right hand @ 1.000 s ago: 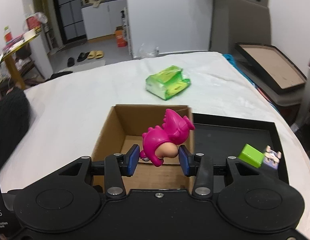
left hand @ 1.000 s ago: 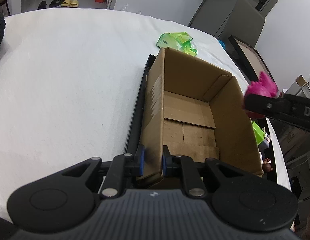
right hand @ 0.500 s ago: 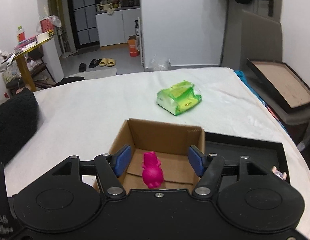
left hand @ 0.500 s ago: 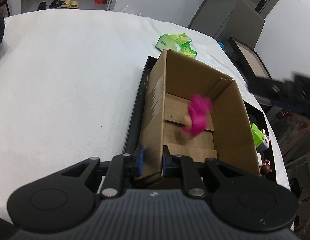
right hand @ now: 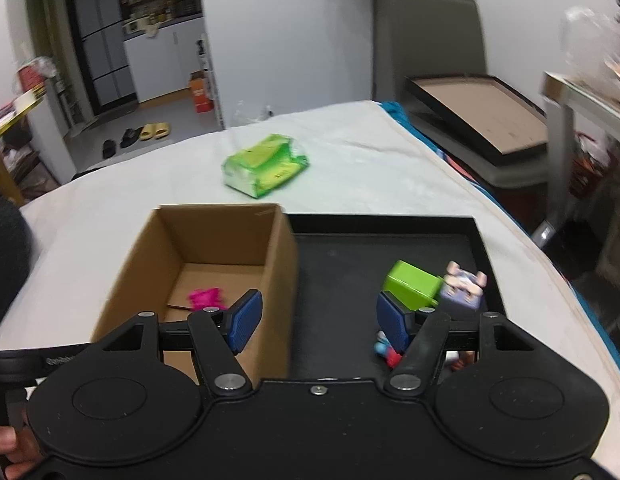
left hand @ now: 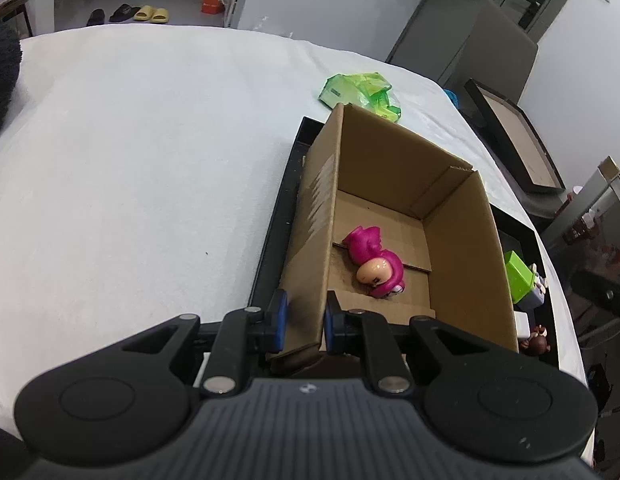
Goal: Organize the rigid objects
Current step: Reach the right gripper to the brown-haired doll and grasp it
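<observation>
The white cloth-covered worktop [left hand: 142, 152] carries everything. On it lies a shallow black rectangular tray [right hand: 350, 248], which serves as the staging area. An open brown cardboard box [left hand: 462, 248] stands in the tray's left part and acts as the collecting bin.

The left gripper [left hand: 303, 316] has its fingers clenched on the box's near-left wall, one pad outside and one inside. Judged purpose: steadying the light box so that dropped items do not shift it.

The right gripper [right hand: 316, 316] has its fingers released; its jaws have just been opening, and nothing lies between the pads. It hangs over the tray's open floor, just right of the box, apparently lining up for the next item.

A crumpled green plastic packet [right hand: 266, 166] lies on the far worktop, apart from the tray.

Unsorted items sit near the tray's right edge: a lime-green plastic block [right hand: 412, 288], touching a small pale blocky figurine [right hand: 464, 288].

The magenta plastic dinosaur toy [left hand: 374, 260] lies on its side on the box floor: one item stored.
</observation>
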The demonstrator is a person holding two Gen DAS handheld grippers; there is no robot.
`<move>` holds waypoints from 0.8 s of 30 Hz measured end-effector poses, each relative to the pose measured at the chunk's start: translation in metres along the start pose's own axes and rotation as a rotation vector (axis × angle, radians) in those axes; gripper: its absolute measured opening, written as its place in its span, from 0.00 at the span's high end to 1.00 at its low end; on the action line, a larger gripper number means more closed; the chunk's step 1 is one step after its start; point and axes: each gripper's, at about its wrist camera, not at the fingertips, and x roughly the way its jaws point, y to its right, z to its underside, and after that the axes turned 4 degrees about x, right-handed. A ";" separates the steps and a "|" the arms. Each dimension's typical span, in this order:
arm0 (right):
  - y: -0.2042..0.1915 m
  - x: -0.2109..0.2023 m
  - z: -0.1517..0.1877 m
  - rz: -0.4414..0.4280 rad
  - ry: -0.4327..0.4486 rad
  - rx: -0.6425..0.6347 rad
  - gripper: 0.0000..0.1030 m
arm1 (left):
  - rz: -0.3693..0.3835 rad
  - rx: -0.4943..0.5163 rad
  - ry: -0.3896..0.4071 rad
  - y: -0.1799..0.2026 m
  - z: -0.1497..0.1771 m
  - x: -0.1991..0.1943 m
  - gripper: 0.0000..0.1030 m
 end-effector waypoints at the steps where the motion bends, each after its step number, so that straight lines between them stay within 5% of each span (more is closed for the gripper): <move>1: 0.006 -0.001 0.001 0.005 -0.002 0.011 0.39 | -0.004 0.004 0.002 0.001 0.000 0.000 0.85; 12: 0.083 0.009 0.008 0.095 -0.062 0.202 0.46 | -0.060 0.021 0.015 0.007 0.000 0.001 0.75; 19: 0.118 0.026 0.030 0.111 -0.083 0.361 0.48 | -0.098 0.129 0.024 0.023 -0.003 0.005 0.47; 24: 0.139 0.040 0.040 0.096 -0.108 0.471 0.47 | -0.128 0.172 0.028 0.036 -0.003 0.010 0.41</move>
